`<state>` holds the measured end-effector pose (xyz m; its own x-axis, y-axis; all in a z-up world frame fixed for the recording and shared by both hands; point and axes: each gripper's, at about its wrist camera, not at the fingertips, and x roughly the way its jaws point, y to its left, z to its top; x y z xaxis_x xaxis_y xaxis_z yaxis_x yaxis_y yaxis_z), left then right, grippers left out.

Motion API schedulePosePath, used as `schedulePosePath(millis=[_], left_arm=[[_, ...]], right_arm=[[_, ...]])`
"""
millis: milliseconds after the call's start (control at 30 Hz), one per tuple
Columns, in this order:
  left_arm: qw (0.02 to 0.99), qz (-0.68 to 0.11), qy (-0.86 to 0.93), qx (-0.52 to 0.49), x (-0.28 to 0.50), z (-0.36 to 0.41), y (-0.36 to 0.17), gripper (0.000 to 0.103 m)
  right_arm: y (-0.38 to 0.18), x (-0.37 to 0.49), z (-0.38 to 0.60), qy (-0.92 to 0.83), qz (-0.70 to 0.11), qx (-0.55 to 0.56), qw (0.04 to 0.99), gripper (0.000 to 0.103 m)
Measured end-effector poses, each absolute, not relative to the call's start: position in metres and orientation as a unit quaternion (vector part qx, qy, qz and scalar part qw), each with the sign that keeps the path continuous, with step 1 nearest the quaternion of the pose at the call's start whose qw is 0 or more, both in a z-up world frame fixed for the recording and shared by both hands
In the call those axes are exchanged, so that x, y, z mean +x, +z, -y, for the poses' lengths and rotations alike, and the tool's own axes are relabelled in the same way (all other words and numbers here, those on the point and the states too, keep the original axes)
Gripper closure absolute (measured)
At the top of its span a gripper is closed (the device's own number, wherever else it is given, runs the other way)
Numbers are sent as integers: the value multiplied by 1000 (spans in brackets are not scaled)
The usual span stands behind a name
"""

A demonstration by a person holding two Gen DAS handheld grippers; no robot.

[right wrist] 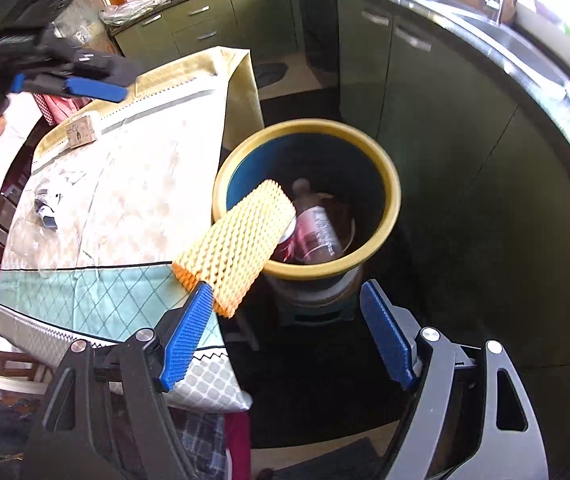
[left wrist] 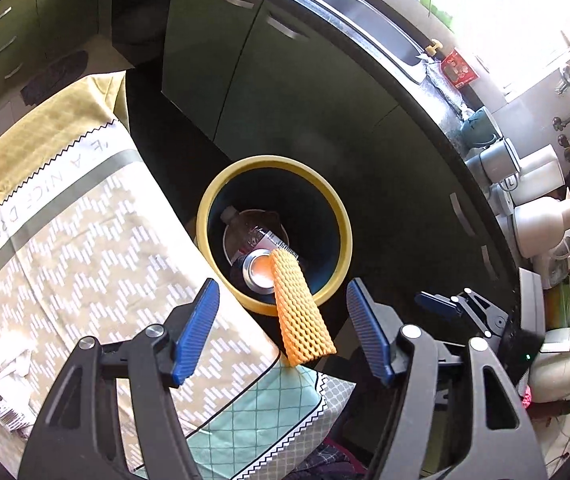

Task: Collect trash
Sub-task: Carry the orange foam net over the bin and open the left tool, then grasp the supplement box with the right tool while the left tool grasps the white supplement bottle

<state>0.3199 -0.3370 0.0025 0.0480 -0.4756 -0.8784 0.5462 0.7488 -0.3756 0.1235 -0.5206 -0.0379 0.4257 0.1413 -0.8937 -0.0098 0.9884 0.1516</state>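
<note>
Foam net point(right wrist: 237, 242) hangs mid-frame over the bin point(right wrist: 385, 184) rim, touching only your right gripper point(right wrist: 285, 334) finger, so it can drop in. Both grippers, left gripper point(left wrist: 281, 330) too, are spread wide, holding nothing

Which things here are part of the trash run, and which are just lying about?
Job:
foam net, in mid-air over the bin rim, no fingers on it
bin
bottle and can in the bin
crumpled paper on the table

Lying about:
tablecloth
small box
mugs
sink
</note>
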Motion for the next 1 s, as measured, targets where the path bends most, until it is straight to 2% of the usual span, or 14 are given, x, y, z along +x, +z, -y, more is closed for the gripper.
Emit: schedulePosePath(millis=[100,200,267,300,400,433,467,533,800,833,867,900,933,1000], left_arm=[[713,-601,-360,26,310,325,-1,40],[705,-604,-370,32,294,316,-1,40],[705,-601,-376,40,286,314,2,40],[705,-598,-378,43,282,312,4,40],[702,-596,-388,41,269,305,9,40],[703,-593,-390,42,265,301,12,40],[705,-589,-392,42,261,296,15,40],[708,-583,-397,41,252,288,20,40],[727,-559,-396,33,222,233,29,40],[726,-562,-394,31,220,227,27,40],[724,-567,-391,29,219,221,24,40],[723,-571,-387,27,218,215,22,40],[723,-574,-383,24,218,209,20,40],[725,-575,-378,18,218,197,21,40]], right_arm=[[-58,133,507,95,-544,68,831,28],[-81,140,476,91,-563,16,821,29],[-91,152,471,75,-565,25,822,39],[-94,159,470,77,-565,35,821,41],[-101,180,475,56,-564,32,823,56],[-103,189,478,46,-565,31,823,64],[-104,197,483,34,-564,26,825,81],[-100,212,492,4,-551,6,834,96],[-66,254,527,-31,-483,24,875,96],[-75,260,525,-33,-495,9,868,86],[-88,265,523,-37,-518,-8,854,52],[-100,268,522,-41,-536,-14,843,37],[-108,266,523,-44,-544,-15,838,32],[-109,264,527,-48,-543,1,838,35]])
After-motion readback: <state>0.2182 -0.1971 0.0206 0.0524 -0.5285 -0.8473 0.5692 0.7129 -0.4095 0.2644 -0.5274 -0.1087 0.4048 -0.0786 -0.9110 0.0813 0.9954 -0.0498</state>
